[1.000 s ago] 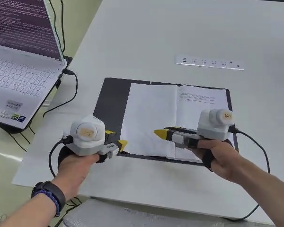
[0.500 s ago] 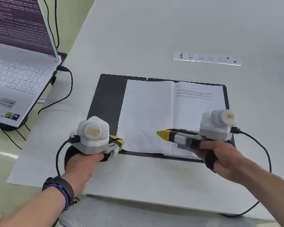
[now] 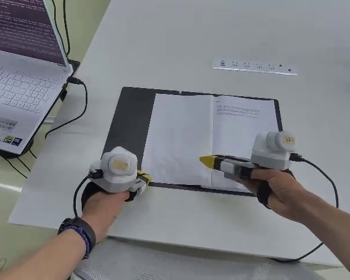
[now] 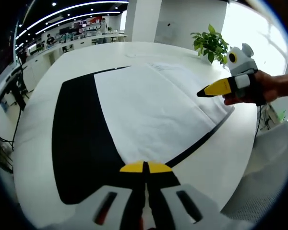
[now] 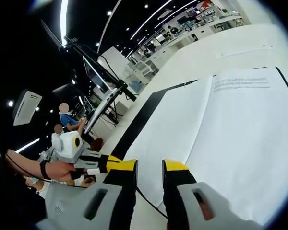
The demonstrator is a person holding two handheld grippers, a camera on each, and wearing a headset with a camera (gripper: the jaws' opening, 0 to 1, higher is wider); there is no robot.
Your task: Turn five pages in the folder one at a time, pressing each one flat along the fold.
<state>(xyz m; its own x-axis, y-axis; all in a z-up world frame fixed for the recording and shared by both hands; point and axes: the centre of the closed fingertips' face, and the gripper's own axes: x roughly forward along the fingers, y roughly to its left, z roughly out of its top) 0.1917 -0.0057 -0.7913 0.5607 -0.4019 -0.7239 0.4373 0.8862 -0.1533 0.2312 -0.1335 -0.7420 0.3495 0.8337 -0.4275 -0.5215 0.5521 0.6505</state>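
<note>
Nearest you, a narrow band of bare table point(image 3: 181, 219) runs between its front edge and the folder's near edge. Your left gripper point(image 3: 142, 177) has its yellow tips pressed together, over the black cover by the near-left corner of the left page point(image 3: 181, 137). Whether they touch the cover, I cannot tell. Your right gripper point(image 3: 208, 160) has its jaws spread with nothing between them, pointing leftward low on the sheets, just at the fold point(image 3: 212, 134).

The folder point(image 3: 131, 128) lies open and flat in the middle of the table. A wide strip of black cover shows on its left, a blank white page lies beside that, and the right page point(image 3: 245, 125) carries a few printed lines at its top. The pages lie flat – no raised edge shows.

Beyond the folder there is open white surface up to the power strip point(image 3: 255, 66), and more lies free to the right. On the left, past the table's edge, the laptop point(image 3: 17, 87) stands well apart, its cable point(image 3: 77, 114) curving onto the table near the folder's left side.
</note>
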